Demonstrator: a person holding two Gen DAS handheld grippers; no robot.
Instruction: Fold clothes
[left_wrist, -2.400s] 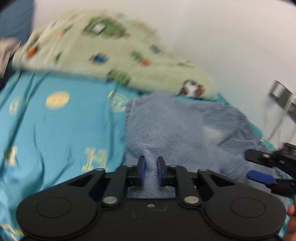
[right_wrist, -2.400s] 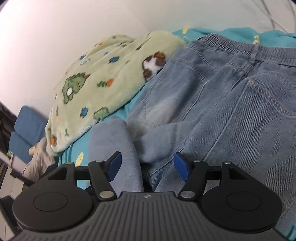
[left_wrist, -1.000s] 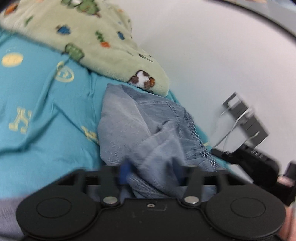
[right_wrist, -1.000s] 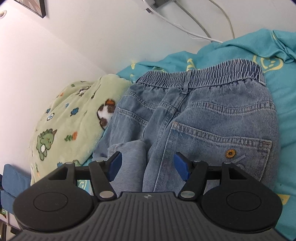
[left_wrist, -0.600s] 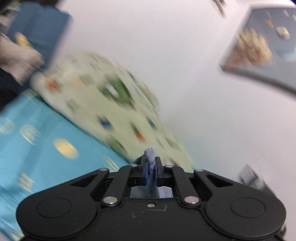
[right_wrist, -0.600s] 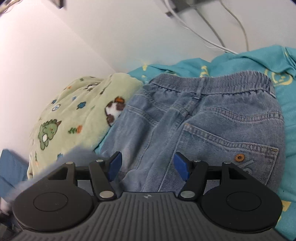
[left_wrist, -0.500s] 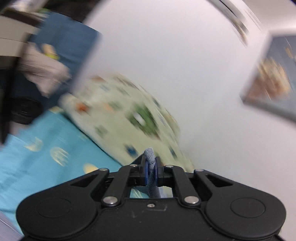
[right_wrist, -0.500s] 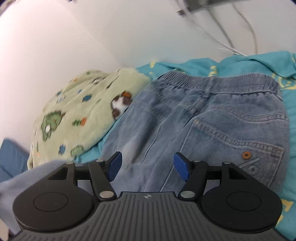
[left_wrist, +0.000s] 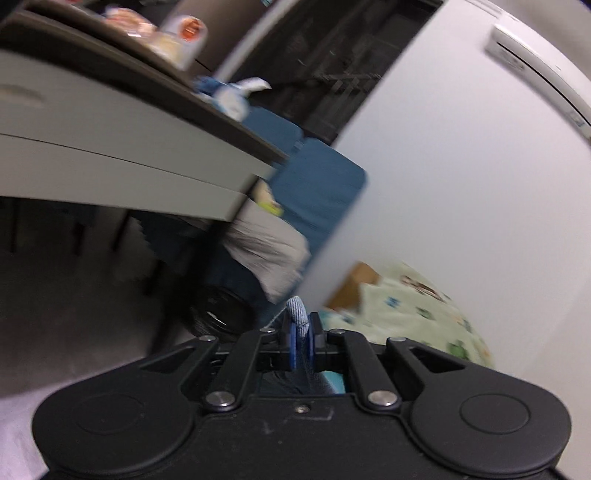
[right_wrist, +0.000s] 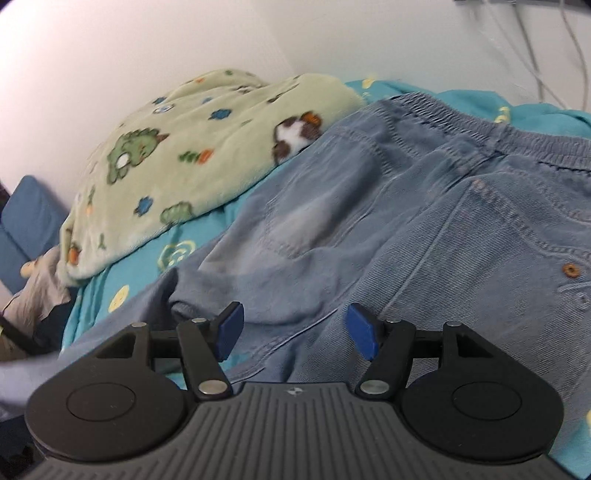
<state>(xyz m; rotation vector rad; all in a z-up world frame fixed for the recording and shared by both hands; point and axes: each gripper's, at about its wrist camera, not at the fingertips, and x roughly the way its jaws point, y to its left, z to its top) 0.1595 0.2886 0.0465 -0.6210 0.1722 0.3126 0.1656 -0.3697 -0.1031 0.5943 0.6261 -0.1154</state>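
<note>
1. Denim is what this moment turns on: the jeans (right_wrist: 424, 221) lie on the bed (right_wrist: 192, 236), seat side up, waistband toward the wall, covering a teal sheet with yellow motifs.
2. Left tongs (left_wrist: 301, 341) are pinched tight on a narrow fold of the jeans' cloth, which pokes up between the blue pads. Judging by that grip, a leg end has been taken up so it can be drawn out or carried over for a fold.
3. Right tongs (right_wrist: 293, 328) stand roughly half open with nothing between the pads, hanging over the seat of the jeans. Probably they wait there to pin the body of the garment or take a second corner; no contact is visible.
4. Beside the jeans, touching their left edge, lies a green fleece blanket (right_wrist: 177, 155) printed with dinosaurs; it takes no part in the fold.
5. Against the view a second ago, the left tongs were open around loose denim and looked down on the bed; now they are closed and face out to a grey cabinet (left_wrist: 122, 147) and blue cushion (left_wrist: 317, 184), only a corner of blanket in sight.
6. From the right side, the leg that lay bunched by the left pad is now pulled out toward the lower left, and the seat fills more of the view.
</note>
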